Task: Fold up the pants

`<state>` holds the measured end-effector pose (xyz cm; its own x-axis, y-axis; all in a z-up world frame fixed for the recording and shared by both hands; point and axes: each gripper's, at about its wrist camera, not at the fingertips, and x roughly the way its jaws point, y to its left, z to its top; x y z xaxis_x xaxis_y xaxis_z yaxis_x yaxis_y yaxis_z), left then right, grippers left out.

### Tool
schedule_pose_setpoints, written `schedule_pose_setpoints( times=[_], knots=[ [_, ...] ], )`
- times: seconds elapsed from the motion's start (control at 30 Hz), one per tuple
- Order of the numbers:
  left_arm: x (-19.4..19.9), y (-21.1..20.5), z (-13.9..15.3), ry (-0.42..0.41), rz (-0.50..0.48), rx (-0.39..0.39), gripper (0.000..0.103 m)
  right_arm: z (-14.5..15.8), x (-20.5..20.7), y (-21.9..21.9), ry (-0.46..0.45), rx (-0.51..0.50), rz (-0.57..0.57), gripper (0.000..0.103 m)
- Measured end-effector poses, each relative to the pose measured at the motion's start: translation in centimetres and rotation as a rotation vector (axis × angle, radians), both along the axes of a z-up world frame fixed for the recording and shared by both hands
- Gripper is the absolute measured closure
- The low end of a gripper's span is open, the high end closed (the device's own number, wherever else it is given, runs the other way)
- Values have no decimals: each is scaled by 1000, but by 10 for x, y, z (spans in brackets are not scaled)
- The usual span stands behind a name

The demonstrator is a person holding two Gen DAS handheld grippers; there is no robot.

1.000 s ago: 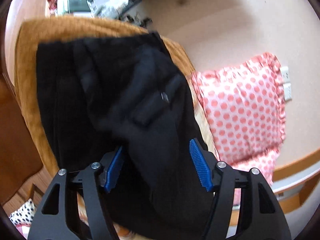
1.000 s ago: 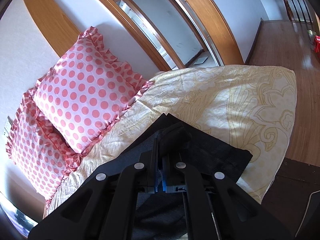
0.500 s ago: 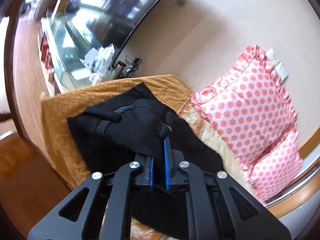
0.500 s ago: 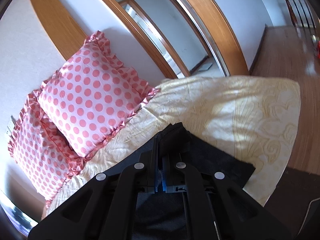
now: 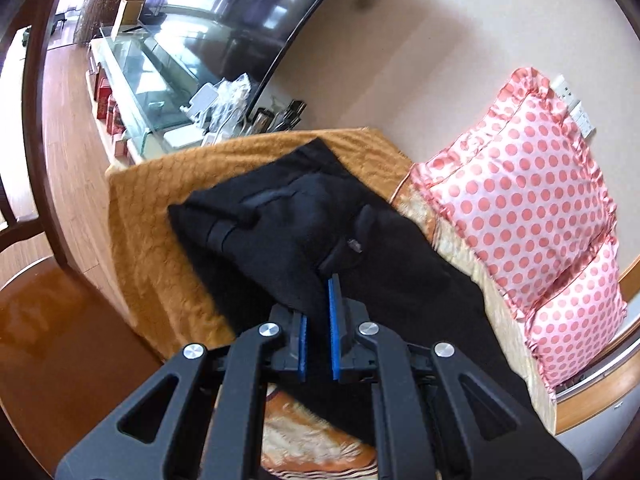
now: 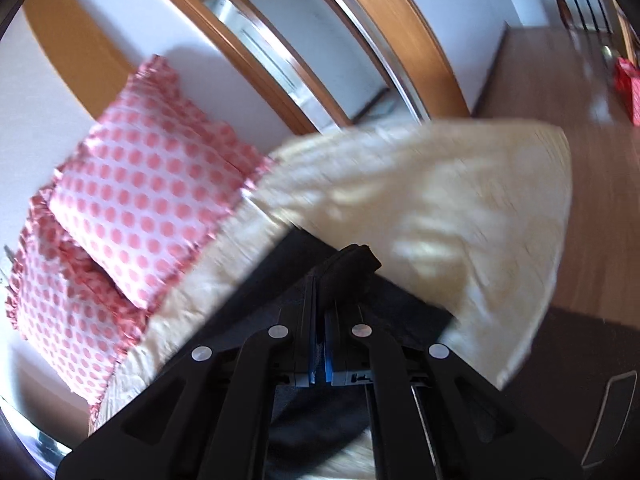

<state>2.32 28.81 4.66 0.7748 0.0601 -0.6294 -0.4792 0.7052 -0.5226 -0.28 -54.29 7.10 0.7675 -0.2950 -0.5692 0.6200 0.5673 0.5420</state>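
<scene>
Black pants (image 5: 304, 232) lie on a bed, spread over an orange blanket (image 5: 160, 216) and a cream patterned cover. My left gripper (image 5: 318, 300) is shut on a bunched fold of the pants near a small metal button and holds it lifted. In the right wrist view, my right gripper (image 6: 320, 292) is shut on another edge of the black pants (image 6: 352, 268), which sticks up past the blue pads. This view is motion-blurred.
Two pink polka-dot pillows (image 5: 528, 208) lean on the wall at the bed's head; they also show in the right wrist view (image 6: 140, 184). A glass cabinet (image 5: 152, 80) with clutter stands beyond the bed's far end. The cream cover (image 6: 460, 208) ends at a wooden floor (image 6: 560, 80).
My left gripper closed from open onto the pants, then lifted and drew back. My right gripper stayed shut on the pants and rose and swung, blurring its view.
</scene>
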Motion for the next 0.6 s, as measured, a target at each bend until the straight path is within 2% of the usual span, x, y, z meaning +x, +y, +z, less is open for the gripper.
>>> schedule_pose_setpoints(
  times=[0.17,0.27,0.4,0.43,0.5,0.53,0.6],
  knots=[
    [-2,1,-9,8,-8,12,90,-15,-11,1,14,21,0,100],
    [-3,4,-9,-10,12,-8,80,-12,-8,2,14,5,3,100],
    [-5,14,-10,-29,54,-54,59,-7,-3,4,19,-15,6,100],
    [-6,18,-10,-35,67,-66,58,-7,-3,4,19,-15,5,100],
    [-5,23,-11,-39,83,-73,58,-7,-2,4,21,-11,4,100],
    [-4,24,-11,-37,86,-67,69,-7,-1,4,22,-12,4,100],
    [-1,23,-9,-15,77,-31,84,-7,-2,4,17,-11,3,100]
  ],
)
